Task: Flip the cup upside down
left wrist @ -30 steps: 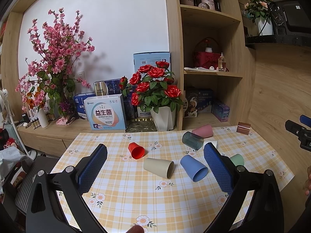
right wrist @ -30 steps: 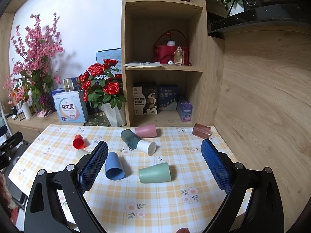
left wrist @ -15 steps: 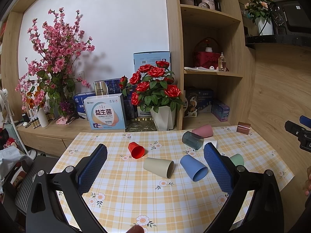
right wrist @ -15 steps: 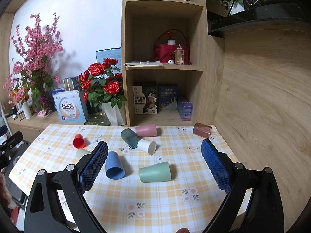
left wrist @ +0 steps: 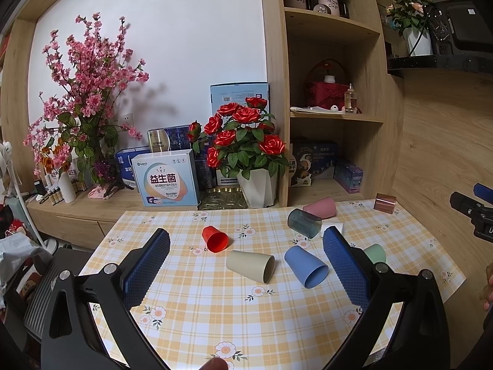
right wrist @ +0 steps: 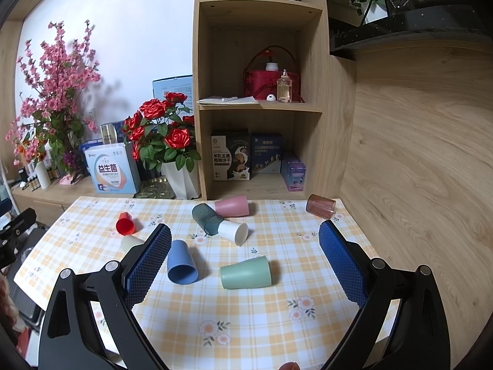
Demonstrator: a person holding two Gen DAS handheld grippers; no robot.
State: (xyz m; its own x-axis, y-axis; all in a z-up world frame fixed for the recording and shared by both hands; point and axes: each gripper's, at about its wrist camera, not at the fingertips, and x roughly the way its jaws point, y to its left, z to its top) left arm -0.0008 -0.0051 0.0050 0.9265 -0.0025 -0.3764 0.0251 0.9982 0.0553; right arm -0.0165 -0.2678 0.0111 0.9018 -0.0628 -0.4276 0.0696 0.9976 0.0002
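Several cups lie on their sides on the yellow checked tablecloth [left wrist: 215, 317]. In the left wrist view: a red cup [left wrist: 215, 239], a beige cup [left wrist: 251, 265], a blue cup [left wrist: 305, 266], a dark teal cup [left wrist: 304, 223], a pink cup [left wrist: 319, 207], a brown cup [left wrist: 385, 203], and a green cup [left wrist: 374, 253] partly hidden by a finger. My left gripper [left wrist: 246, 265] is open and empty, above the table's near side. My right gripper [right wrist: 245, 259] is open and empty; the green cup [right wrist: 246, 272], blue cup [right wrist: 181, 263] and a white cup [right wrist: 233, 231] lie ahead of it.
A pot of red roses [left wrist: 246, 151], boxes [left wrist: 165, 182] and a pink blossom vase [left wrist: 80, 98] stand on the sideboard behind the table. A wooden shelf unit [right wrist: 258, 92] stands behind, a wood wall [right wrist: 416, 160] on the right. The right gripper shows at the left view's edge [left wrist: 474, 212].
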